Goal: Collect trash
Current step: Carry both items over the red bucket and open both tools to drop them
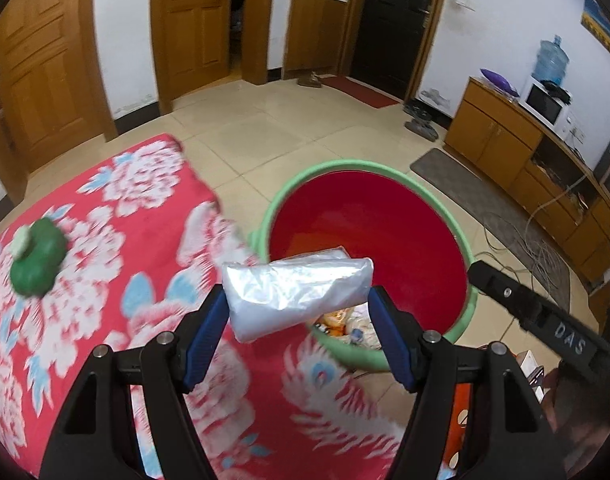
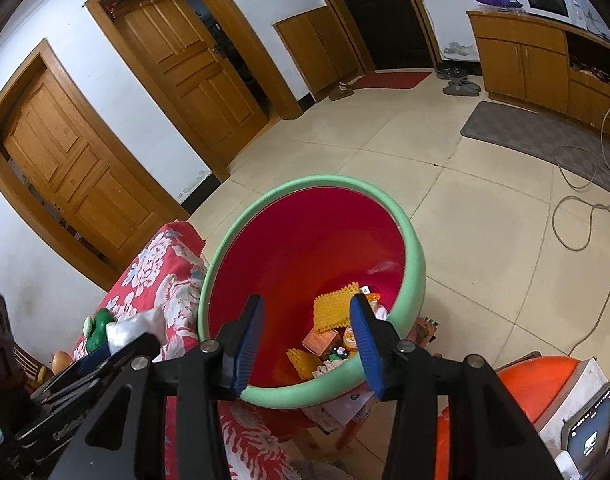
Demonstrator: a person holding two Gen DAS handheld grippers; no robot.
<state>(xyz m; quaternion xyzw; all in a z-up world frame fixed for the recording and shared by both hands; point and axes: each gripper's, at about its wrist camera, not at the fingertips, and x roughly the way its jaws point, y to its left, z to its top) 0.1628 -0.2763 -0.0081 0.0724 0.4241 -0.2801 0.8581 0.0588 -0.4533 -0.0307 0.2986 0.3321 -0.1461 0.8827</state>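
My left gripper [image 1: 299,312] clamps the plastic packet [image 1: 299,292] crosswise, bin [image 1: 471,296] just ahead-right; right gripper [image 2: 305,344] parted, empty over it.

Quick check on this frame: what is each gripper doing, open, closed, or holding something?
Left gripper: closed on the clear plastic bag, beside the bin.
Right gripper: open, nothing between its fingers, above the bin.

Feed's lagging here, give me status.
Left gripper shut on plastic bag, near bin. Right gripper open, empty, over bin. Nothing in the way.
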